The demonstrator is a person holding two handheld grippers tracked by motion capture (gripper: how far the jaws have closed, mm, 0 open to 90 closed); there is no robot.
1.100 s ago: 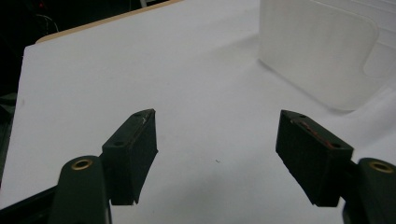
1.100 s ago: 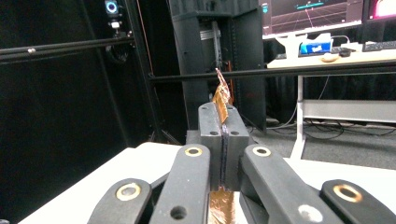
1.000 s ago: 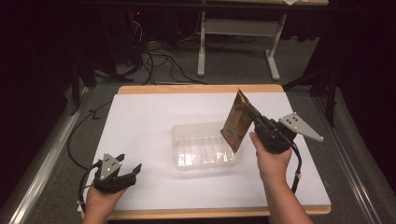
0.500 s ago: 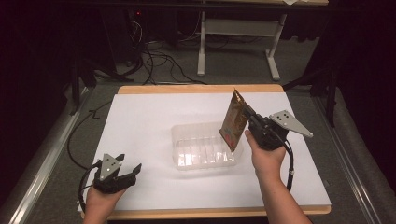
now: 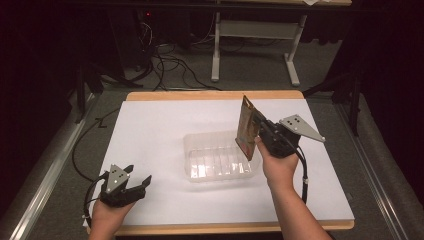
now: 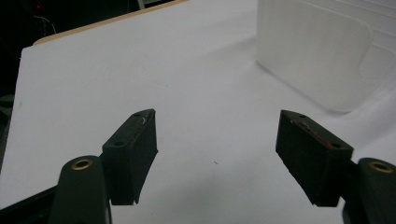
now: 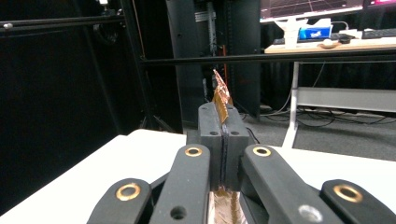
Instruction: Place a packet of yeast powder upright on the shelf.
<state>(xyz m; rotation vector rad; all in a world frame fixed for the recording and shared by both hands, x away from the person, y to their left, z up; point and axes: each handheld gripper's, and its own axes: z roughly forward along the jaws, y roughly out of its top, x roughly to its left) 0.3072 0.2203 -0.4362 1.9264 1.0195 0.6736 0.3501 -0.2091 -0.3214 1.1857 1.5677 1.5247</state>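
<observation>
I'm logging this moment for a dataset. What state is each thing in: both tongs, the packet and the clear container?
Left tongs: open, holding nothing, low over the white table.
Right tongs: shut on the packet, held above the table.
Brown packet: lifted, roughly upright, above the container's right end.
Clear plastic container: open-topped, looks empty, resting on the table.

pouch (image 7: 221,95) mostly hidden behind fingers (image 7: 210,135)
</observation>
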